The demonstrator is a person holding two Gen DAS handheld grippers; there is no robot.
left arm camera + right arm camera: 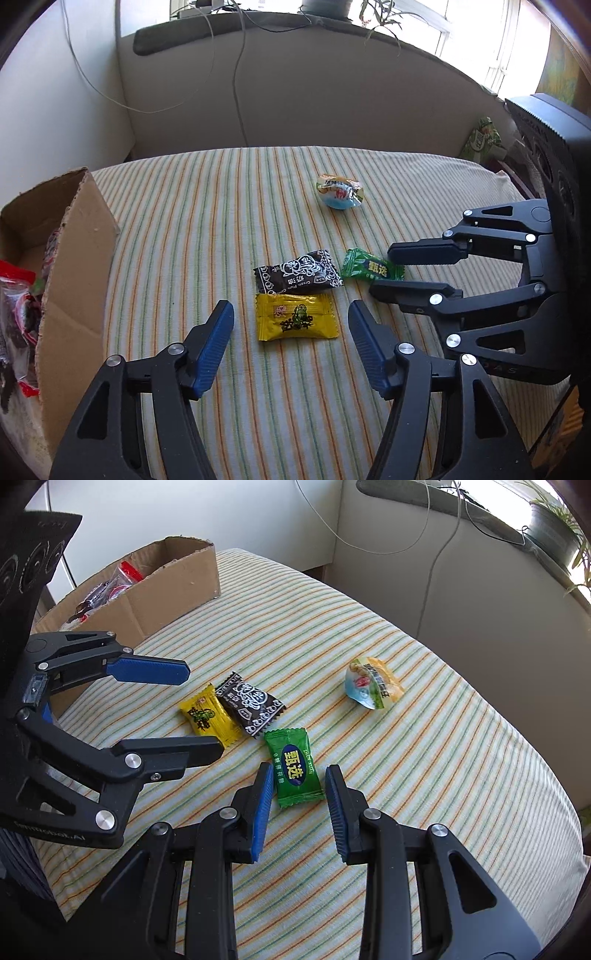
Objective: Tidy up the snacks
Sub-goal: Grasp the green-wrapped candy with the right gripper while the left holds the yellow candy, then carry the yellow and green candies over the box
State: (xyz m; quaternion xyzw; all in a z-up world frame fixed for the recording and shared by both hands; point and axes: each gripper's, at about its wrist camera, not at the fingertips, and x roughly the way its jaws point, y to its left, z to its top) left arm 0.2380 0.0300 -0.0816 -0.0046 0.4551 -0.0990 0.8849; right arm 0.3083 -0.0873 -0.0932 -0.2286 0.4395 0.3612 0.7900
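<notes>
Two tools poised over loose candies on the striped tabletop [166, 229]; nothing gripped.

Left tool [291, 332] spread wide, pads bare, the yellow candy [297, 317] lying flat on the cloth between and just ahead of its fingers, untouched. Right tool [300, 786] narrowed around the near end of the green candy [294, 768]; a gap shows on both sides, so not clamped, and the packet rests on the cloth. Black candy [299, 273] touches the yellow one at 12 o'clock from it; the green one sits at 3 o'clock of the black. A blue-and-orange snack [340, 192] lies well apart, toward 12 o'clock. Cardboard box [74, 258] at 9 o'clock, red-wrapped packets [14, 291] inside.
</notes>
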